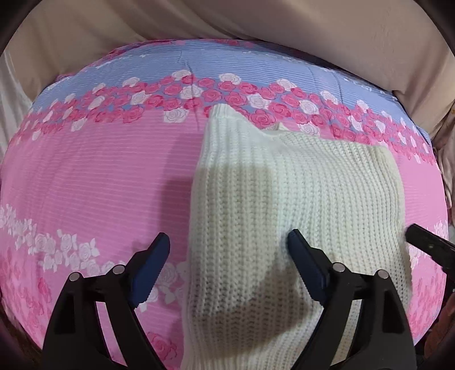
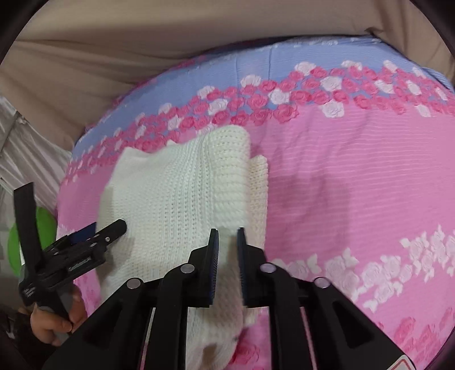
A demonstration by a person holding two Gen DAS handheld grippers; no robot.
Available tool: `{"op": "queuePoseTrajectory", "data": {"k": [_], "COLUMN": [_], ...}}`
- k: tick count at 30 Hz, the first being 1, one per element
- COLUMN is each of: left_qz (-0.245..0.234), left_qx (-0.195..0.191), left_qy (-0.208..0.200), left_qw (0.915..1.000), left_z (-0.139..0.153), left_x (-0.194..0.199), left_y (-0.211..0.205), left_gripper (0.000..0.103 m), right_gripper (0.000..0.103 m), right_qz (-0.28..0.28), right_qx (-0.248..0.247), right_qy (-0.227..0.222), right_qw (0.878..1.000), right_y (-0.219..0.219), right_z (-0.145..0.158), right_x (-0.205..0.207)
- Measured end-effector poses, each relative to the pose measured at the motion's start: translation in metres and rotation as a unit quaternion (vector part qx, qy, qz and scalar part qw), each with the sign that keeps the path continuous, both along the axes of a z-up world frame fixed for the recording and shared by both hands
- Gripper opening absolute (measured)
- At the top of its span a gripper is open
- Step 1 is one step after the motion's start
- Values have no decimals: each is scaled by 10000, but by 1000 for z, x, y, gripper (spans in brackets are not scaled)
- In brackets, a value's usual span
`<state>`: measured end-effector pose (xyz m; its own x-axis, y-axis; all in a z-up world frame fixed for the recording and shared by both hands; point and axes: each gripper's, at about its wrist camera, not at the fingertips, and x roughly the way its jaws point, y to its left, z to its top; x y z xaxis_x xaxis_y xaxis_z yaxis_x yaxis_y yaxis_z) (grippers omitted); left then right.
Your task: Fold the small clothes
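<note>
A white knit garment [image 1: 284, 185] lies folded on the pink floral bedspread [image 1: 99, 170]. My left gripper [image 1: 227, 246] stands open over the garment's near left edge, one fingertip [image 1: 160, 244] above the bedspread and the other resting on the knit. In the right wrist view the garment [image 2: 176, 185] fills the left centre. My right gripper [image 2: 227, 237] is shut to a narrow gap with the knit's near right edge between its pads. The left gripper [image 2: 111, 227] shows there at the left, held by a hand [image 2: 51, 321]. The right gripper's tip [image 1: 426, 242] shows at the right edge of the left wrist view.
The bedspread [image 2: 355, 170] has a blue band with pink and white roses along its far side. Beige fabric [image 1: 256, 22] lies beyond it. A green object [image 2: 17, 233] and striped cloth [image 2: 34, 159] sit off the bed's left side.
</note>
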<state>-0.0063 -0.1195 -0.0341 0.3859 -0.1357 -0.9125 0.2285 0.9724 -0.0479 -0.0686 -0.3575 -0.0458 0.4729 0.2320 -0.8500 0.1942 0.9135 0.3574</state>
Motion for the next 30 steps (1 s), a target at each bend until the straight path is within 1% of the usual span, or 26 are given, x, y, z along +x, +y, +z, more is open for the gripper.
{"op": "queuePoseTrajectory", "data": {"k": [1,2,3,4,6,7,9,12,14,16,18,20,22,24,25,26,27,29,30], "left_qz": [-19,-24,-24,-27,31,73,166,283,360,372,451,608,737,866,921,960,975,918,782], "left_qx": [29,47,58,64,72,56,-78,-310,-497,-798,-1250,-1484,-1701,-2040,-2192,-2297,-2347,-2250,-2369], "left_qy": [-3,-11,-11,10,58,65,166,334,416,482,579,660,913,1152,1234,1218,1090,1102,1165], "left_qw": [10000,10000,10000,10000,10000,9999,9997,9986,9972,9949,9894,9849,9784,9683,9635,9608,9610,9638,9614], "left_z": [3,5,6,7,8,8,7,4,3,3,-2,-11,-25,-41,-48,-50,-49,-48,-48], "left_x": [-3,-6,-10,-12,-20,-23,-27,-29,-30,-29,-25,-19,-11,-5,-3,-2,-1,1,2], "left_y": [1,1,2,3,5,5,9,13,15,18,24,31,39,46,49,51,51,44,39], "left_gripper": [82,82,83,84,88,90,91,91,91,91,93,94,94,98,98,98,98,98,92], "right_gripper": [21,22,32,49,64,67,69,70,72,73,73,74,74,76,77,77,81,82,79], "right_qz": [-43,-79,-112,-168,-288,-307,-271,-289,-322,-326,-301,-296,-326,-397,-439,-491,-544,-638,-654], "right_qx": [18,82,155,204,194,179,261,646,815,992,1191,1421,1792,2146,2294,2456,2615,2879,2972], "right_qy": [-57,-100,-114,-90,-43,-10,123,226,249,304,331,359,399,418,406,368,305,263,233], "right_qw": [10000,9999,9998,9996,9994,9994,9992,9972,9958,9941,9919,9888,9825,9750,9715,9674,9632,9552,9523], "right_y": [-1,-1,-2,-4,-3,-3,0,-1,-2,-3,-4,-4,-4,-7,-8,-10,-13,-17,-19], "right_z": [5,8,8,5,-3,-8,-22,-37,-44,-50,-55,-60,-68,-76,-80,-84,-86,-89,-90], "right_x": [-9,-17,-24,-31,-42,-45,-50,-51,-48,-43,-38,-34,-29,-23,-21,-19,-17,-15,-14]}}
